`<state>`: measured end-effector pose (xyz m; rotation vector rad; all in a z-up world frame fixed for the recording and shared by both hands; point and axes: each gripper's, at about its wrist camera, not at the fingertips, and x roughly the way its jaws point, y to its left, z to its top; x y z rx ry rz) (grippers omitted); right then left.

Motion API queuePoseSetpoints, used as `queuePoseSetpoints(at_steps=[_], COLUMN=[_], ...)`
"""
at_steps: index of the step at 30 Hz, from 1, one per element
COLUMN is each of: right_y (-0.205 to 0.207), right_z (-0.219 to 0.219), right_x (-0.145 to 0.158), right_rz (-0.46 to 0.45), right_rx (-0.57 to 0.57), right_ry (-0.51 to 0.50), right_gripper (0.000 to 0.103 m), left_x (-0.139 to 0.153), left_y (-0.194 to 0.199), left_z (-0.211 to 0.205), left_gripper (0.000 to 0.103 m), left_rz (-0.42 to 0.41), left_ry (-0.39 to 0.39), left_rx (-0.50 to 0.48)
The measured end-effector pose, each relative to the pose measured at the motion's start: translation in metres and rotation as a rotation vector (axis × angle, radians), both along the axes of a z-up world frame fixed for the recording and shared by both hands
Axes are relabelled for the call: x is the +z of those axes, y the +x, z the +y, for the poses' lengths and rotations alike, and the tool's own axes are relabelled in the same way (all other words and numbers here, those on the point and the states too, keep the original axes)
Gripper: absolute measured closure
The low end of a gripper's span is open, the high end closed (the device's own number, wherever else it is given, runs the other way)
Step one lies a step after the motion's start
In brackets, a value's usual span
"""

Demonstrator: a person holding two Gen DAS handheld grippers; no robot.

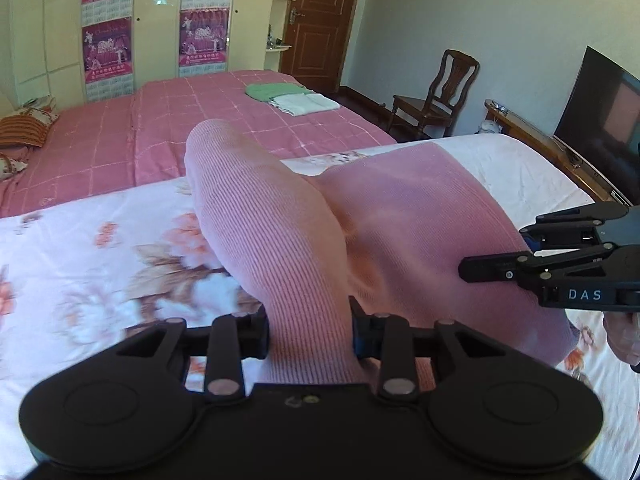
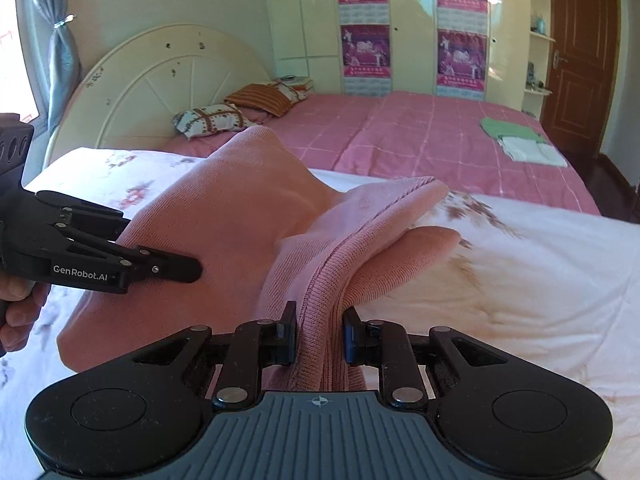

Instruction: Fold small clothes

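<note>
A pink ribbed knit garment (image 1: pixel 400 220) lies on a white floral quilt (image 1: pixel 100 256). My left gripper (image 1: pixel 310 334) is shut on a lifted fold of the garment, which rises up between its fingers. My right gripper (image 2: pixel 320 336) is shut on another bunched edge of the same garment (image 2: pixel 224 216). Each gripper shows in the other's view: the right one (image 1: pixel 496 256) at the garment's right side, the left one (image 2: pixel 168 264) at its left side. The pinched cloth hides the fingertips.
Behind is a bed with a pink checked cover (image 1: pixel 168 132). A green folded garment (image 1: pixel 276 91) and a white folded one (image 1: pixel 304 104) lie on it. Pillows (image 2: pixel 212 120) sit by the headboard. A wooden chair (image 1: pixel 436 92), a TV (image 1: pixel 600 120) and a door (image 1: pixel 320 20) stand at the right.
</note>
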<state>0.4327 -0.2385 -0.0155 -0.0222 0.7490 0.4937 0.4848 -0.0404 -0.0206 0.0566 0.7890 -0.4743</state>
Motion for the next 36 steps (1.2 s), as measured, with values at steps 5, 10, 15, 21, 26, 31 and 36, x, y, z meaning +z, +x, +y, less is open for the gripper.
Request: queuePoseSetpoints(at_steps=[5,10,15,21,26,31,36], right_y=[-0.012,-0.019,-0.018,-0.021,-0.018,-0.031,-0.013], right_z=[0.072,0.15,0.206,0.226,0.207,0.189,0.215], right_x=[0.002,-0.008,-0.023,-0.057,-0.095,-0.054,-0.041], right_rz=[-0.003,0.015,0.06,0.167,0.262,0.12,0.04], right_rx=[0.027,0.064,0.099,0.075,0.006,-0.061,-0.005], right_ry=[0.038,0.089,0.133,0.14,0.193,0.155,0.065], right_gripper=[0.082,0.082,0.082,0.082,0.075,0.065,0.088], left_x=[0.008,0.005,-0.012,-0.054,-0.062,-0.029,-0.035], left_y=[-0.021,-0.041,-0.056,-0.056,-0.066,-0.078,-0.048], left_z=[0.075,0.15,0.209,0.24,0.266,0.287,0.248], left_gripper=[0.071,0.071,0.07,0.039,0.009,0.04,0.045], left_rz=[0.003,0.024,0.079,0.153,0.088,-0.069,-0.02], left_ry=[0.037,0.055,0.017,-0.033,-0.053,-0.066,-0.009], left_rx=[0.037,0.108,0.155,0.188,0.241,0.24,0.081])
